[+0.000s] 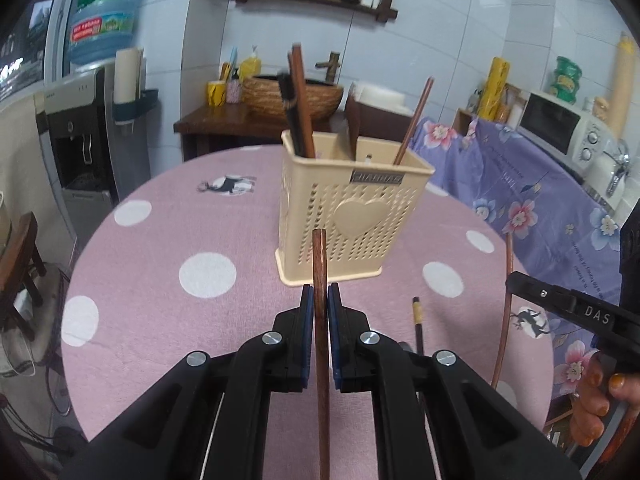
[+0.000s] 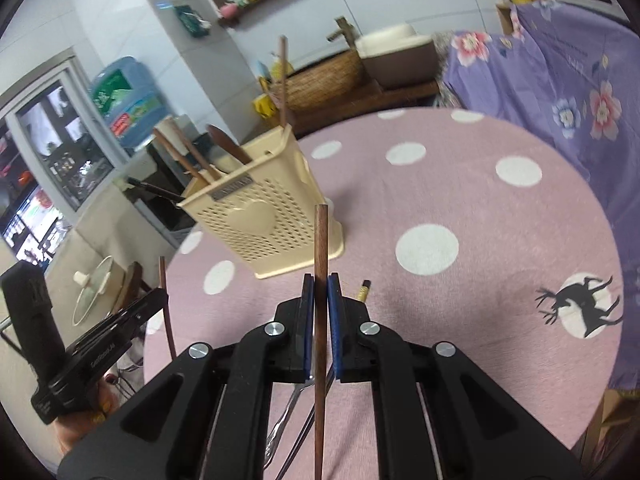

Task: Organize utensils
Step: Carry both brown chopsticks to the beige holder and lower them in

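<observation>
A brown chopstick is clamped upright between the blue pads of the right gripper over a pink dotted tablecloth, a cream perforated utensil holder with wooden utensils is seen beyond, and the left gripper, clamping a second chopstick, is seen at left.

Ahead of me only the cream perforated plastic utensil holder obstructs; the pink polka-dot tablecloth around it lies open.

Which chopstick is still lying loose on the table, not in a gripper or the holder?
The dark chopstick with the yellow band, flat on the pink cloth; the plain brown ones are each clamped in a gripper or standing in the beige holder.
</observation>
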The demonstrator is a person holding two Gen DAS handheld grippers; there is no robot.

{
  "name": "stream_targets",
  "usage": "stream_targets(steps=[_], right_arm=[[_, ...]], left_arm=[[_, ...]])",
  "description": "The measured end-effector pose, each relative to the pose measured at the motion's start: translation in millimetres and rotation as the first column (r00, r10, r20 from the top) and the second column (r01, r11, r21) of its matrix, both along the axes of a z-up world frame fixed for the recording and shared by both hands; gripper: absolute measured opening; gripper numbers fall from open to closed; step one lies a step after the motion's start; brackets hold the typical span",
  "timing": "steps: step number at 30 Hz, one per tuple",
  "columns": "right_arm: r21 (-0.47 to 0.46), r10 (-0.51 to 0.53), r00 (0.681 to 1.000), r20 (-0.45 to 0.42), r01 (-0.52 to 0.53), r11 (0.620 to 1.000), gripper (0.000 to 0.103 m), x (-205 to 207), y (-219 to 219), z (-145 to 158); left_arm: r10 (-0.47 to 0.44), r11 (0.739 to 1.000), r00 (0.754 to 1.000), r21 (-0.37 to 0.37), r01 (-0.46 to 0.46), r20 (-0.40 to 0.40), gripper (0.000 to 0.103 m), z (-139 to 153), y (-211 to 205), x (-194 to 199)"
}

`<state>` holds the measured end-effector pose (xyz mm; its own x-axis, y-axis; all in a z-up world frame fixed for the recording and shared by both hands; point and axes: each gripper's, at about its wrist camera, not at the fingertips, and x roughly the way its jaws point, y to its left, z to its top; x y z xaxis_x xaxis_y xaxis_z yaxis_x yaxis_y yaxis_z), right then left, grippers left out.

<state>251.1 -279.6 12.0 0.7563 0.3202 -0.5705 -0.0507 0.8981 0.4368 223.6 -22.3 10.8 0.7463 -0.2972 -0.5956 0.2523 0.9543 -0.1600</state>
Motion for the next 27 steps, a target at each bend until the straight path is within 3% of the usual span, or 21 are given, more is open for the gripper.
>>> stream_targets(steps=[6, 12, 20, 27], right_arm=[[-0.024, 0.055, 0.993, 0.101, -0.053, 0.998, 0.008, -40, -6, 35], [-0.035, 0.109, 0.982, 0.152, -0.105, 0.994, 0.008, -61, -5, 47], [-0.035, 0.134, 0.975, 0.176, -0.13, 0.991, 0.008, -62, -2, 58], [-0.093, 0.175, 0.964, 0.202, -0.159, 0.983, 0.008, -55, 8, 80]], left_arm=[[-0.016, 0.999, 0.998, -0.027, 0.018, 0.068, 0.008, 24, 8, -22], [-0.019, 0.997, 0.992, -0.065, 0.028, 0.122, 0.008, 41, 20, -46], [-0.031, 0.996, 0.986, -0.079, 0.044, 0.162, 0.008, 56, 20, -51], [-0.038, 0.995, 0.98, -0.084, 0.055, 0.196, 0.008, 73, 17, -42]])
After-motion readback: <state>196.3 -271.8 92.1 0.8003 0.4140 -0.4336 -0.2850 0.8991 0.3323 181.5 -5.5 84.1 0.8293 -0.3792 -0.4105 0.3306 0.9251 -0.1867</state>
